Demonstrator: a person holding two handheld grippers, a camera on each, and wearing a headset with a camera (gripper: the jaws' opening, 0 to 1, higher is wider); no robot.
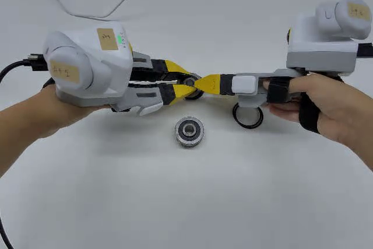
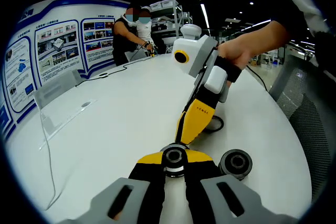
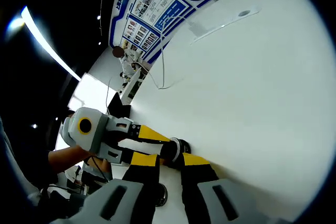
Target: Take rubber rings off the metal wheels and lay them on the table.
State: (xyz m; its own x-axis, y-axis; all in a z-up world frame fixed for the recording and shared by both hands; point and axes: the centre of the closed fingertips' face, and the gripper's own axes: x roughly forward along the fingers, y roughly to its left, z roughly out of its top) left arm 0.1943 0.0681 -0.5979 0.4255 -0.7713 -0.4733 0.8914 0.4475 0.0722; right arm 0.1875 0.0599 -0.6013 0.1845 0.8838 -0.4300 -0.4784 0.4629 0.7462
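My left gripper [image 1: 185, 86] is shut on a metal wheel [image 2: 174, 159] and holds it above the table; the wheel's black rubber ring is still on it. My right gripper [image 1: 203, 85] comes in from the right. Its yellow-tipped jaws [image 3: 170, 157] are closed on the rim of that same wheel [image 3: 177, 149]. In the left gripper view one yellow right jaw slants down onto the wheel's top. A second wheel [image 1: 189, 131], with its ring on, lies flat on the table just in front. A loose black rubber ring [image 1: 247, 115] lies under the right gripper.
The white table [image 1: 175, 202] stretches wide on all sides. A thin grey cable [image 1: 87, 10] loops at the back left. At the table's far end a person [image 2: 131, 30] stands before wall posters.
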